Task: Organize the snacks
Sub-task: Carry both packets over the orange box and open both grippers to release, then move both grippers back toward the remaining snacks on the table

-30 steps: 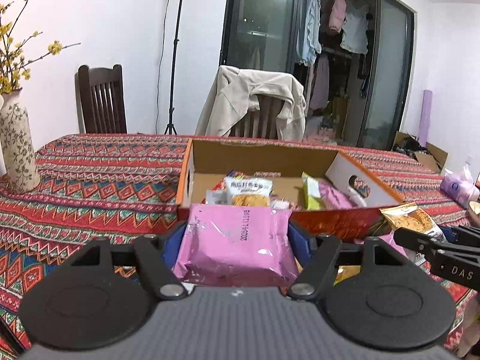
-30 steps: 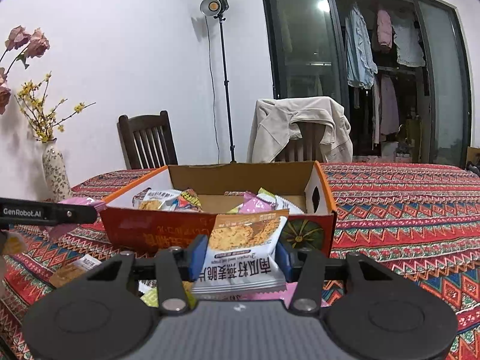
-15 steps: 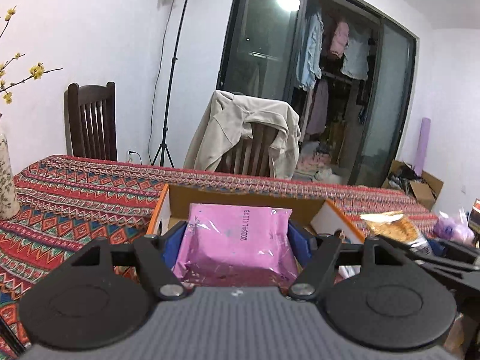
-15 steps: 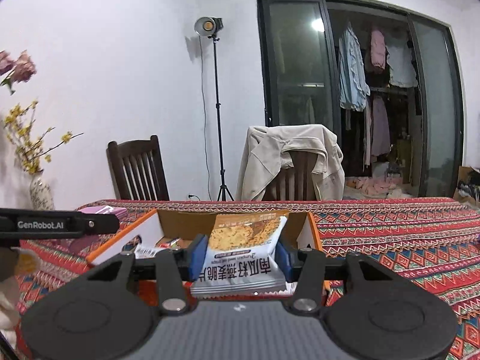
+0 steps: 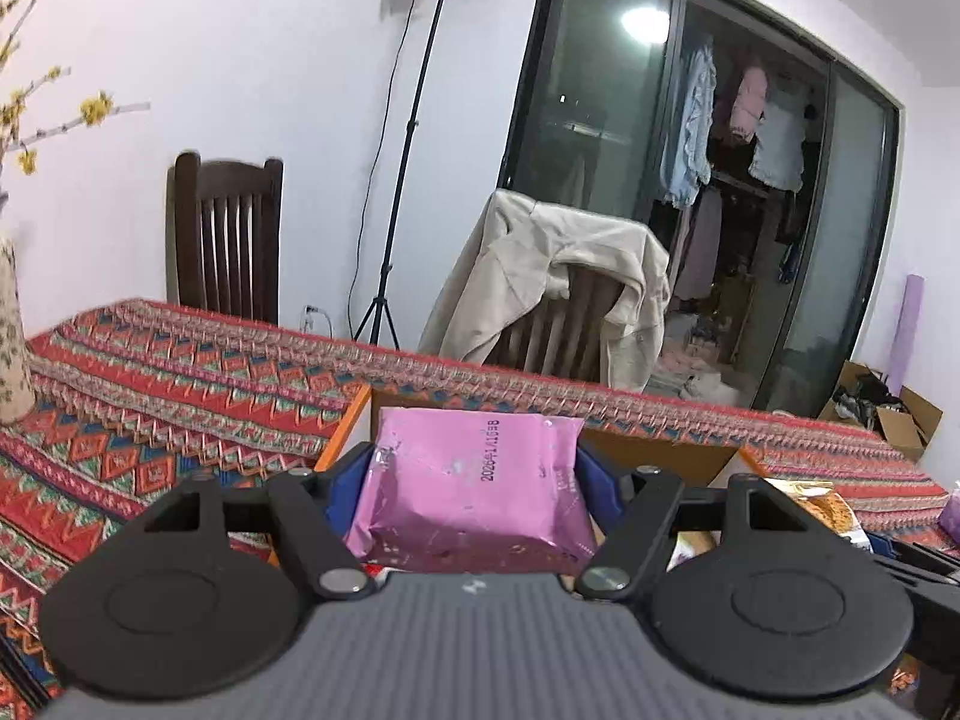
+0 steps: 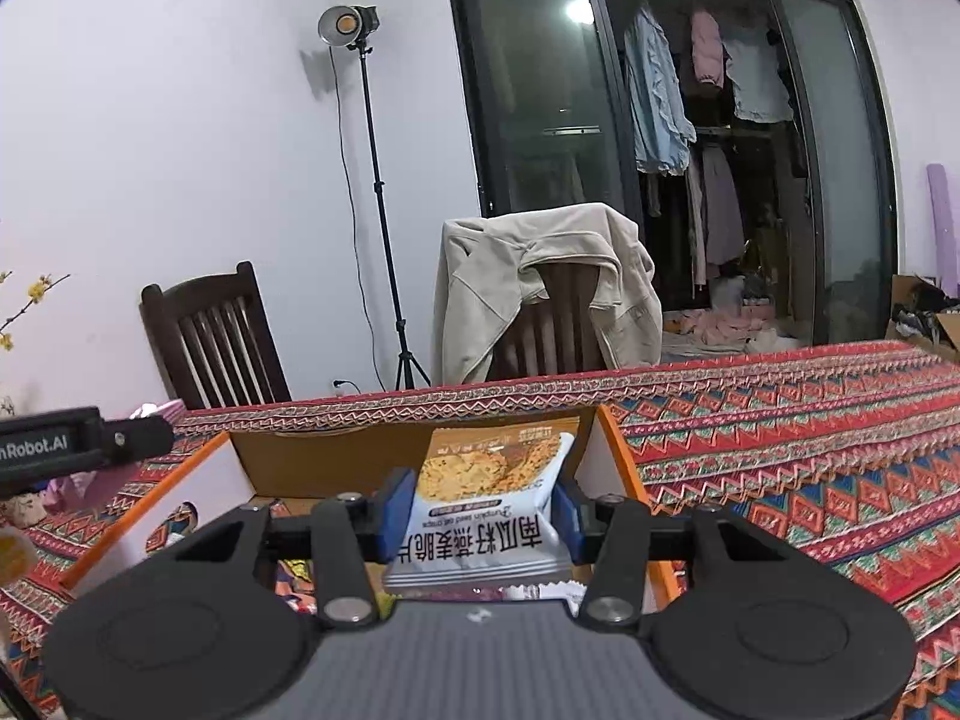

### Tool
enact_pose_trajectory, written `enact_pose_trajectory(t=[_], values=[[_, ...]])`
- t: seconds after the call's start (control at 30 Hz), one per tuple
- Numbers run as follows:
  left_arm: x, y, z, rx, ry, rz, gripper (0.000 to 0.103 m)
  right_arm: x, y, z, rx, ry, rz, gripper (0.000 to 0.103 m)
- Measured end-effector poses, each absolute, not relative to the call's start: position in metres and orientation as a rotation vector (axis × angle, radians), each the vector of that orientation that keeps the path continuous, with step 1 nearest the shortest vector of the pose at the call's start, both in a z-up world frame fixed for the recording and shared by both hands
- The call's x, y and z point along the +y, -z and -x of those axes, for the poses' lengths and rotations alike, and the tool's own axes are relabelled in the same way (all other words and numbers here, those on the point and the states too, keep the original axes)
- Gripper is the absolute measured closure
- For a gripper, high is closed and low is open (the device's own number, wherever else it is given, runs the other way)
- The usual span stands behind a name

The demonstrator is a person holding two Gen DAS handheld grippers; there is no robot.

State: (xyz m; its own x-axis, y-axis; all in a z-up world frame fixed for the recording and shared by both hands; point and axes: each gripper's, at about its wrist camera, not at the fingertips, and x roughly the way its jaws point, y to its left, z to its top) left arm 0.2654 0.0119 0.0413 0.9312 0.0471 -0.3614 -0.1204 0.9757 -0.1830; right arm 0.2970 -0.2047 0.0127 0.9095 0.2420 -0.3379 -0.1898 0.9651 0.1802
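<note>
Two claws, one packet in each. My left claw [image 5: 474, 480] is clamped on a pink snack packet [image 5: 474, 483], its blue pads pressed against the packet's two sides, a printed date code facing up. The packet hangs in the air over the near part of the cardboard box [image 5: 654, 456], whose orange-edged rim shows just behind it.

My right claw [image 6: 480, 510] is clamped on a white pumpkin seed oat crisps packet [image 6: 486, 510], pictured crisps at its far end and black lettering toward me. It is held above the open box [image 6: 336, 456], near the box's right wall. A few loose wrappers lie inside the box below, mostly hidden by my claw.

The box sits on the surface [image 6: 780, 438], which is covered with a red patterned cloth and runs out to its far edge. Past that edge stand a dark wooden chair [image 6: 210, 342] and another chair draped with a beige jacket [image 6: 540, 276]. From the right wrist view, my left claw's black side juts in at the left edge, over the surface beside the box.
</note>
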Motion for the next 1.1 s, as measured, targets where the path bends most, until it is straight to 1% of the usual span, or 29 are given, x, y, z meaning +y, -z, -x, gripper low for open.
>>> enact_pose_trajectory(t=[0.13, 0.3, 0.37, 0.4, 0.43, 0.47, 0.5, 0.57, 0.63, 0.67, 0.7, 0.87, 1.1], values=[[0.017, -0.032, -0.272, 0.393, -0.088, 0.208, 0.031, -0.203, -0.004, -0.302, 0.383, -0.237, -0.142, 0.056], [0.015, -0.029, -0.270, 0.385, -0.085, 0.192, 0.030, -0.203, 0.000, -0.301, 0.386, -0.232, -0.135, 0.055], [0.013, -0.027, -0.268, 0.382, -0.081, 0.182, 0.025, -0.202, 0.002, -0.302, 0.392, -0.233, -0.119, 0.054], [0.013, -0.027, -0.267, 0.379, -0.083, 0.178, 0.018, -0.201, 0.002, -0.303, 0.393, -0.231, -0.107, 0.053], [0.011, -0.028, -0.265, 0.374, -0.079, 0.178, 0.012, -0.200, 0.003, -0.301, 0.392, -0.232, -0.100, 0.049], [0.012, -0.029, -0.262, 0.366, -0.073, 0.184, 0.007, -0.200, 0.003, -0.301, 0.389, -0.235, -0.098, 0.037], [0.012, -0.029, -0.259, 0.357, -0.073, 0.189, 0.000, -0.199, 0.002, -0.299, 0.384, -0.243, -0.096, 0.023], [0.011, -0.032, -0.253, 0.338, -0.080, 0.183, 0.000, -0.198, 0.001, -0.296, 0.376, -0.250, -0.089, 0.010], [0.010, -0.035, -0.249, 0.328, -0.080, 0.179, 0.000, -0.197, 0.000, -0.293, 0.369, -0.247, -0.074, 0.009], [0.008, -0.036, -0.248, 0.324, -0.080, 0.177, 0.000, -0.197, 0.000, -0.292, 0.365, -0.243, -0.066, 0.006], [0.007, -0.038, -0.246, 0.320, -0.080, 0.172, 0.000, -0.197, 0.000, -0.290, 0.361, -0.240, -0.061, 0.000], [0.003, -0.053, -0.230, 0.296, -0.068, 0.173, 0.000, -0.193, -0.008, -0.278, 0.336, -0.219, -0.025, 0.000], [0.008, -0.081, -0.186, 0.267, -0.041, 0.195, 0.000, -0.206, -0.037, -0.232, 0.307, -0.220, -0.028, 0.000]])
